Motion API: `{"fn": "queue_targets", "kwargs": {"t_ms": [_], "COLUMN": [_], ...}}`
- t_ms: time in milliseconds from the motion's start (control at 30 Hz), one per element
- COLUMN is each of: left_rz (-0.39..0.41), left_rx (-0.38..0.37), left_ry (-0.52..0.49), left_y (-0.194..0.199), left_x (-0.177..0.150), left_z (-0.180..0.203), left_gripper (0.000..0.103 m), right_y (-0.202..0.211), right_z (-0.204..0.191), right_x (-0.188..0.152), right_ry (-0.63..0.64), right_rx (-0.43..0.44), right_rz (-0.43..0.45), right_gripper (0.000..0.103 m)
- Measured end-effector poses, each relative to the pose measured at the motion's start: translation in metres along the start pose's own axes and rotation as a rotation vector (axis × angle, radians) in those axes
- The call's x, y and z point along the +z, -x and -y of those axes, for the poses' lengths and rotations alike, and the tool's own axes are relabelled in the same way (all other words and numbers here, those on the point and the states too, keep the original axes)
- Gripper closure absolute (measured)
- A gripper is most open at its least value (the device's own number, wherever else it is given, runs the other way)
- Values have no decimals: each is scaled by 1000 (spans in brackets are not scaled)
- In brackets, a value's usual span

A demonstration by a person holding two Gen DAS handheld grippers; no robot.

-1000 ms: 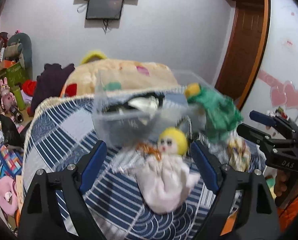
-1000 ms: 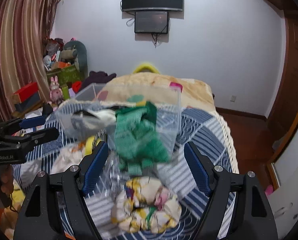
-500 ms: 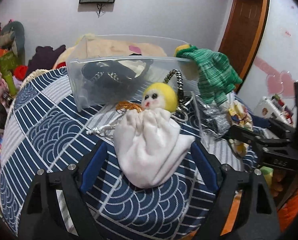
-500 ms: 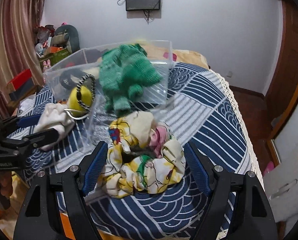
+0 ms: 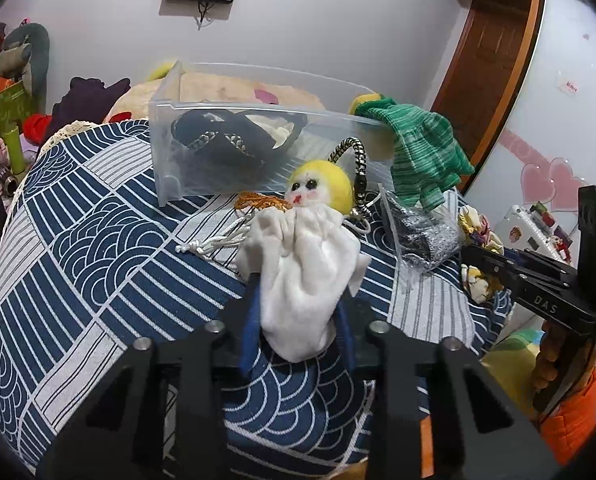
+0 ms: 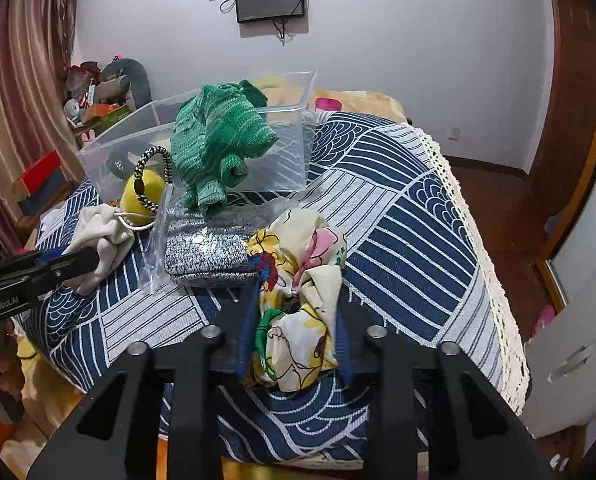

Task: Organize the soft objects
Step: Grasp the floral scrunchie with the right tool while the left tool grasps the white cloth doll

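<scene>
My left gripper is shut on the white cloth body of a doll with a yellow head, lying on the blue patterned cloth. My right gripper is shut on a floral fabric scrunchie. A clear plastic bin stands behind, with dark items inside and a green knitted piece draped over its right corner. The green piece and bin also show in the right wrist view. A grey knit item in a clear bag lies between the doll and the scrunchie.
The table has a blue and white patterned cloth with a lace edge on the right. A black-and-white cord loop sits behind the doll's head. Cluttered toys and boxes stand at the left; a wardrobe door at the right.
Both grippers moved down and forward to the table and closed: the left on the white doll, the right on the floral scrunchie. Both were open half a second ago.
</scene>
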State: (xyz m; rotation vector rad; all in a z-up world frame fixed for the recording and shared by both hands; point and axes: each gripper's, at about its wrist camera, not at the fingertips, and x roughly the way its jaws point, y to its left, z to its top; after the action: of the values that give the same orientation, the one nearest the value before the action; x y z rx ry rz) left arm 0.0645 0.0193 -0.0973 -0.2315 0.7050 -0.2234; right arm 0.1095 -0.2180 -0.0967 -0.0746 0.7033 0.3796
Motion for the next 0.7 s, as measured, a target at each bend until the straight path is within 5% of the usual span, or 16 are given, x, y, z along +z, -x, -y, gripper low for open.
{"fn": "queue_targets", "kwargs": {"t_ms": [700], "left_rz": [207], "left_rx": [90], "left_ry": [3], "left_y": [77], "left_x": [27], "left_z": [-6], "left_gripper": [81], "right_y": [39], "right_z": [-7], "right_x": [33], "right_ry": [10], "right_rx": [-1], "right_rz": [155], "right_gripper": [82]}}
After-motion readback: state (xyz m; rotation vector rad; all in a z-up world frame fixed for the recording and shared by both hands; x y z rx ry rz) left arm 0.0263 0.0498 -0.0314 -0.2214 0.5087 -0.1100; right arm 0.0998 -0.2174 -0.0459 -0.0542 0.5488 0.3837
